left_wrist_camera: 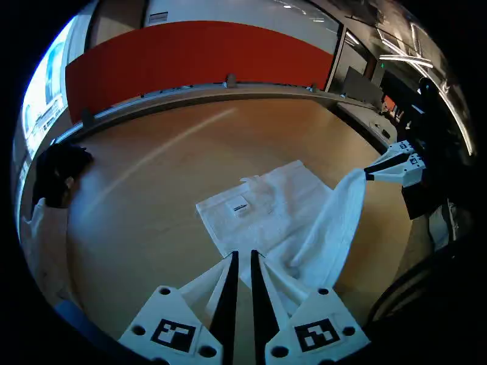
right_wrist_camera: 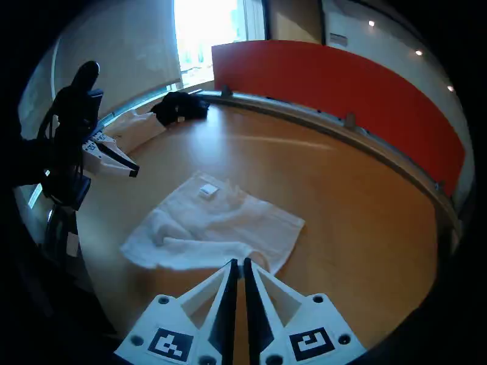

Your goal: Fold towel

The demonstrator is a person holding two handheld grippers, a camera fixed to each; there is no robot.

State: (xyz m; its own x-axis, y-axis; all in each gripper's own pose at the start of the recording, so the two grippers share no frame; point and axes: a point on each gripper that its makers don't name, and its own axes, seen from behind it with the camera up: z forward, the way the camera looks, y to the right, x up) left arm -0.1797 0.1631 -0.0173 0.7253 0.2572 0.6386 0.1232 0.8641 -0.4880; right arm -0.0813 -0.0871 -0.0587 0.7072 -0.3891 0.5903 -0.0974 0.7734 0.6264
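- Left tool (left_wrist_camera: pixel 242 254): fingers almost together, gripping nothing, poised above the towel (left_wrist_camera: pixel 268 213), which lies at frame centre on the worktop (left_wrist_camera: pixel 170 158).
- Right tool (left_wrist_camera: pixel 367 174), upper right: pinches one towel edge, raised off the worktop.
- The lifted strip runs from lower centre to upper right, so the right tool is better placed to carry the fold.

Broad table (left_wrist_camera: pixel 182 152) (right_wrist_camera: pixel 353 207) of light wood, bounded along the far edge by 1 red divider (left_wrist_camera: pixel 201 61) (right_wrist_camera: pixel 341 85). Near the middle, 1 white towel (left_wrist_camera: pixel 268 213) (right_wrist_camera: pixel 207 231), rumpled, 1 side raised off the wood, small label (left_wrist_camera: pixel 239 207) (right_wrist_camera: pixel 208 190) on top. At 1 far corner, a dark bundle (left_wrist_camera: pixel 58 170) (right_wrist_camera: pixel 179 106) beside a pale cloth (left_wrist_camera: pixel 42 237) (right_wrist_camera: pixel 137 128).
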